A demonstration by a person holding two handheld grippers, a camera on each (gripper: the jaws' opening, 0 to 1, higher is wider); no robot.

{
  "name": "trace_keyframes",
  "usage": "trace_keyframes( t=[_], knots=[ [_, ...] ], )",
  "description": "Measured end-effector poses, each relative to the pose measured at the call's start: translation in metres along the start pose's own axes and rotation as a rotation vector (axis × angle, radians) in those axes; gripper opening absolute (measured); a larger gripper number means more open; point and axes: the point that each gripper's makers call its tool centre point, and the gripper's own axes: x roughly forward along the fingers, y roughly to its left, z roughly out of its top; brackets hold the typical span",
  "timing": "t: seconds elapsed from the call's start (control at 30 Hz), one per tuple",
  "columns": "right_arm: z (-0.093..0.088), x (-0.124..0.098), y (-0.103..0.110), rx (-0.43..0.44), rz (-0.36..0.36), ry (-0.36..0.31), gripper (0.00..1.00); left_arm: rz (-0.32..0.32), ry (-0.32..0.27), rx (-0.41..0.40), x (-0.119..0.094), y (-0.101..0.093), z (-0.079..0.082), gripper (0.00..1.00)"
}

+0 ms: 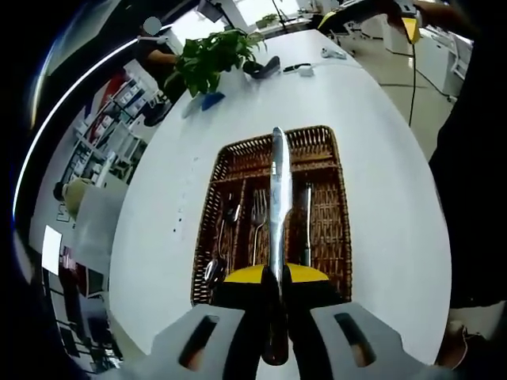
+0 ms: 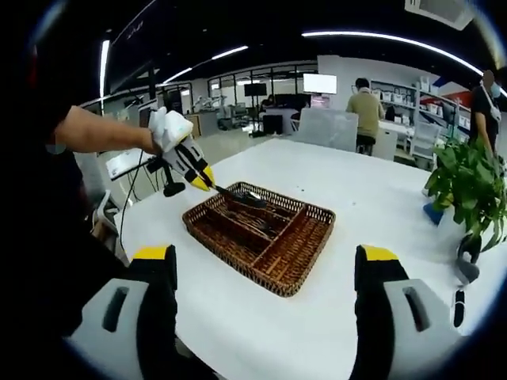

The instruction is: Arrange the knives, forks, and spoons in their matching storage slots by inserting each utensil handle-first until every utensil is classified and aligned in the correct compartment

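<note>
My left fingers (image 1: 276,294) grip 1 knife (image 1: 277,198) above the basket (image 1: 333,229) at 12 o'clock; fork (image 1: 257,214) and others already slotted. Right fingers (image 2: 265,277) released, idle.

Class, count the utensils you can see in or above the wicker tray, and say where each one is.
4: a knife held in the left gripper above the tray; a spoon in the left slot; a fork beside it; another utensil further right. Others may be hidden.
</note>
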Motion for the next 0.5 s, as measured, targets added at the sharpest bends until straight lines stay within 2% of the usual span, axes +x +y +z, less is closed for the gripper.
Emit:
trace_keyframes(
  t=[0.1, 0.13, 0.2, 0.27, 0.33, 0.5],
  knots=[
    [0.001, 0.000, 0.001, 0.013, 0.007, -0.009, 0.96, -0.009, 0.004, -0.005, 0.003, -0.003, -0.002, 0.06],
    [-0.001, -0.001, 0.002, -0.061, 0.018, -0.007, 0.94, -0.011, 0.005, -0.007, 0.005, -0.004, -0.003, 0.06],
    [0.000, -0.002, 0.003, -0.110, 0.008, -0.016, 0.89, -0.017, 0.008, -0.012, 0.007, -0.005, -0.004, 0.06],
    [0.002, -0.003, 0.005, -0.072, 0.014, -0.025, 0.91, -0.022, 0.009, -0.015, 0.009, -0.007, -0.006, 0.06],
    [0.005, -0.003, 0.005, -0.031, 0.024, -0.040, 1.00, -0.031, 0.012, -0.018, 0.011, -0.009, -0.006, 0.06],
    [0.004, -0.005, 0.002, -0.020, 0.014, -0.034, 1.00, -0.052, 0.023, -0.022, 0.017, -0.016, -0.009, 0.06]
  ],
)
